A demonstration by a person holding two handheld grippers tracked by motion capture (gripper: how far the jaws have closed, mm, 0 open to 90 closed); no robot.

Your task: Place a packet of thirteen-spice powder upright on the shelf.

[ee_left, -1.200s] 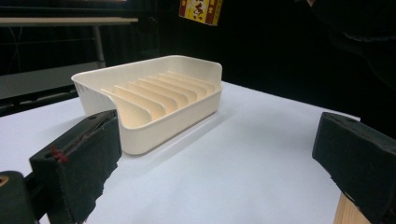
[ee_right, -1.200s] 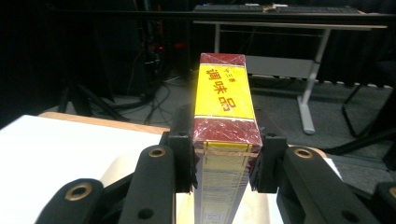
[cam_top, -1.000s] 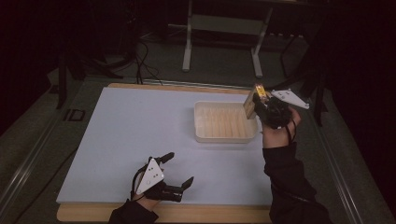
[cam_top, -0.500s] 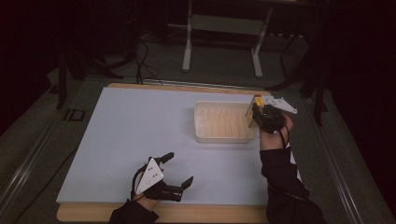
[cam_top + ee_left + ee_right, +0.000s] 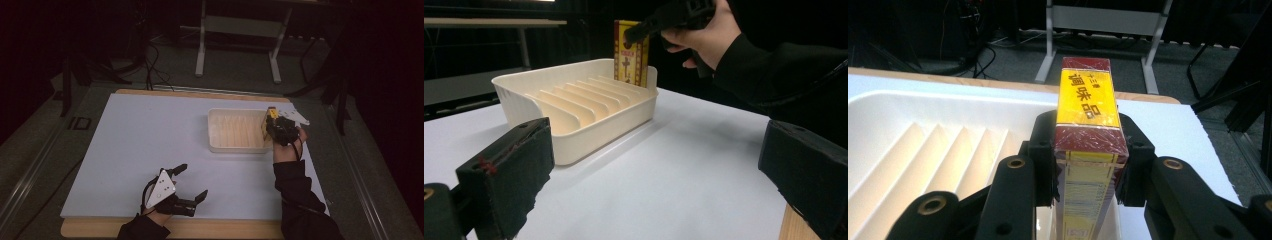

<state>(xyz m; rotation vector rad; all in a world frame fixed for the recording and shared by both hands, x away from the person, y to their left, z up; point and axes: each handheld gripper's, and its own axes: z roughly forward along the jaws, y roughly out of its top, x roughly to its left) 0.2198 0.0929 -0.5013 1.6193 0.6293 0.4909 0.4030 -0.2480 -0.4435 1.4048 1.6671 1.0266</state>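
At the centre of the right gripper view, a red and yellow box is held upright between the two black jaws of the right gripper, which are pressed against its two broad sides. Yellow panels with red characters are seen on its top face, and the box is wrapped in clear film. Below and to the left of it in this frame, the white ribbed tray is seen, with its ridges running toward the lower left corner.

In the high view, the box is found at the right of centre, standing at the right end of the tray, while the right gripper and the person's hand are placed over that end. Whether the box touches the tray floor cannot be told from here.

In the left gripper view, a side look is given: the box stands upright at the far end of the tray, in the upper middle of the frame, with its lower part hidden behind the tray wall. The right gripper grasps it near the top.

The left gripper is seen at the lower left of centre in the high view, resting near the front edge of the white table, with its jaws spread wide and nothing between them.
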